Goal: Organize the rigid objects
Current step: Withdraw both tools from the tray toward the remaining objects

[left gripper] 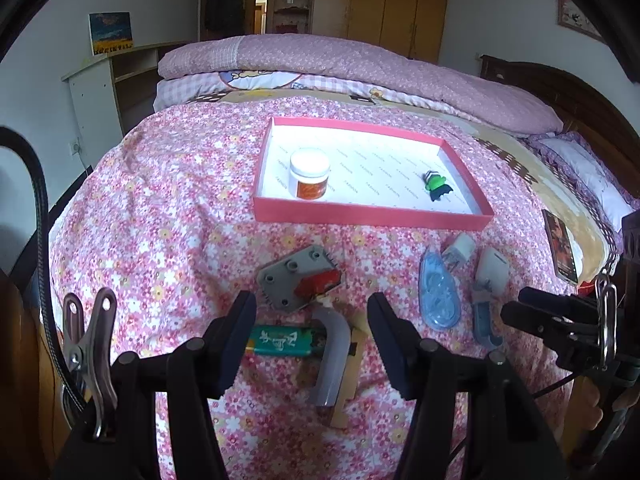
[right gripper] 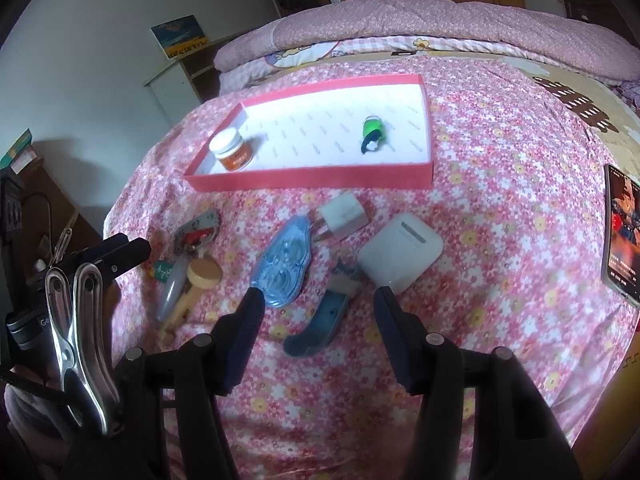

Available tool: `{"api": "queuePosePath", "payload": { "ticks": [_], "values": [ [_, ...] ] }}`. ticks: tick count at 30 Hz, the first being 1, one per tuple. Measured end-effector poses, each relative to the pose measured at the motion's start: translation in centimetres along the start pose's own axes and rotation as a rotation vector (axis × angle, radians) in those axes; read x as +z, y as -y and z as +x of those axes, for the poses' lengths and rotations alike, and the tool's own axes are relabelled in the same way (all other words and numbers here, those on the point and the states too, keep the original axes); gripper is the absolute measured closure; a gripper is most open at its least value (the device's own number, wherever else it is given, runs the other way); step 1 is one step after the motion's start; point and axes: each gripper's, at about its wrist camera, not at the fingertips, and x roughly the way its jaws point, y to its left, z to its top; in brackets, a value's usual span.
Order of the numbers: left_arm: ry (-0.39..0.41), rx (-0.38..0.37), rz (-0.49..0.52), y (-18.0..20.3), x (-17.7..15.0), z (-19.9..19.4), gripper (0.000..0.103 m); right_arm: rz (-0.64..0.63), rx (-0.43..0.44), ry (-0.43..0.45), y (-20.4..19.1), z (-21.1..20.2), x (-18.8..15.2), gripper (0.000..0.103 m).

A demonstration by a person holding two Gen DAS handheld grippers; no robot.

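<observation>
A red tray (left gripper: 372, 215) (right gripper: 308, 182) on the bed holds a white-lidded orange jar (left gripper: 310, 174) (right gripper: 231, 149) and a green and black clip (left gripper: 437, 185) (right gripper: 373, 133). Loose on the bedspread lie a grey and red tool (left gripper: 300, 278) (right gripper: 198, 232), a green lighter (left gripper: 286, 341), a grey tube (left gripper: 332, 360), a wooden piece (right gripper: 192, 292), a blue correction tape (left gripper: 438, 290) (right gripper: 284, 266), a white charger (left gripper: 460, 250) (right gripper: 342, 216), a white earbud case (left gripper: 492, 270) (right gripper: 400, 254) and a blue scraper (right gripper: 320, 324). My left gripper (left gripper: 312, 328) is open above the lighter and tube. My right gripper (right gripper: 318, 308) is open above the scraper.
A phone (right gripper: 622, 236) (left gripper: 560, 244) lies at the bed's right side. Folded pink quilts (left gripper: 360, 68) are piled behind the tray. A white shelf (left gripper: 104, 92) stands by the left wall. The right gripper shows at the edge of the left wrist view (left gripper: 560, 324).
</observation>
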Motion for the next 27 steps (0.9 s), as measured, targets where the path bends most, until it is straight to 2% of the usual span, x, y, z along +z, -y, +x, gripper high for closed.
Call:
{"api": "queuePosePath", "payload": {
  "ticks": [16, 27],
  "values": [
    [-0.049, -0.022, 0.017, -1.0, -3.3, -0.4, 0.042, -0.042, 0.001, -0.044, -0.9, 0.1, -2.5, 0.045],
    [-0.041, -0.042, 0.044, -0.5, -4.1, -0.4, 0.042, -0.043, 0.013, -0.062, -1.1, 0.6, -3.1, 0.045]
  ]
}}
